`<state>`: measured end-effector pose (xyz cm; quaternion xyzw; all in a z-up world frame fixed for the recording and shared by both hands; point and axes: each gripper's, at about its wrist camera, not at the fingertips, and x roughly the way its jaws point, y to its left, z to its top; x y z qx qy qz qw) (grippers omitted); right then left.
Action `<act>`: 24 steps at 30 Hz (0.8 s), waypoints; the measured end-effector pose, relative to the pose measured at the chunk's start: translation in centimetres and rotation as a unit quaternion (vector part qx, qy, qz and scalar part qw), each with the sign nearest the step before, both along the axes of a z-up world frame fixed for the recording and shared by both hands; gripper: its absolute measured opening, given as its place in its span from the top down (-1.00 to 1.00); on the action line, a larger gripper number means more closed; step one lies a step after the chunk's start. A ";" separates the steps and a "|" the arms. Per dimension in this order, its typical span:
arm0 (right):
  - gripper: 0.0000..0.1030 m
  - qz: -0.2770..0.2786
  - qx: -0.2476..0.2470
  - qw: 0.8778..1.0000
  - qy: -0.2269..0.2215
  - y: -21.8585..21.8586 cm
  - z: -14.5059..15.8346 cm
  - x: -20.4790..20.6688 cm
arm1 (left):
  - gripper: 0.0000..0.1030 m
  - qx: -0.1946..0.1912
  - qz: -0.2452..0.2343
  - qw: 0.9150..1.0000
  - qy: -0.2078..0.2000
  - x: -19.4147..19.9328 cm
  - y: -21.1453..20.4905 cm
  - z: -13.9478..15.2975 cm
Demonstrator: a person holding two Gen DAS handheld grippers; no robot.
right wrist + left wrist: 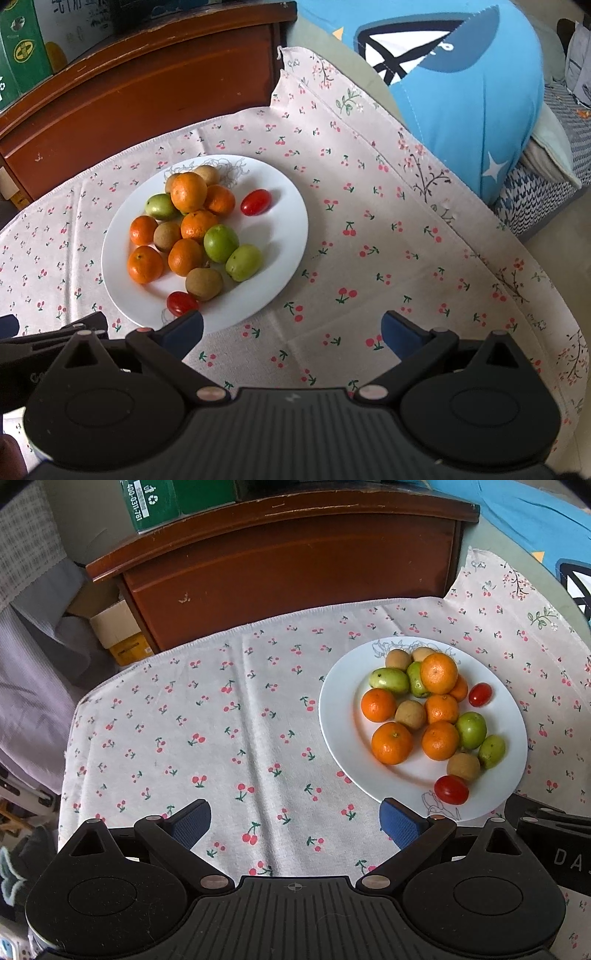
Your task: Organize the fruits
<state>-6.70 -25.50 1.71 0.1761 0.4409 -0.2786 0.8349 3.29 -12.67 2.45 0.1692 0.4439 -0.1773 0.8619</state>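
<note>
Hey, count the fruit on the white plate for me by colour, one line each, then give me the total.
On the white plate:
Orange fruits: 6
Green fruits: 4
Brown fruits: 4
Red tomatoes: 2
Total: 16

Six oranges (188,192), four green fruits (221,243), four brown fruits (204,283), two tomatoes (256,202), one plate (280,236).

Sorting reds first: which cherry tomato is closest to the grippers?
The cherry tomato on the plate's near rim, beside a brown fruit; the other lies farther back.
</note>
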 end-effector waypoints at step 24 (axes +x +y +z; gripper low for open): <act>-0.98 0.010 0.062 0.997 -0.036 1.7 -0.7 -1.4 | -0.92 0.005 0.015 1.000 -0.001 -1.6 3.8 0.9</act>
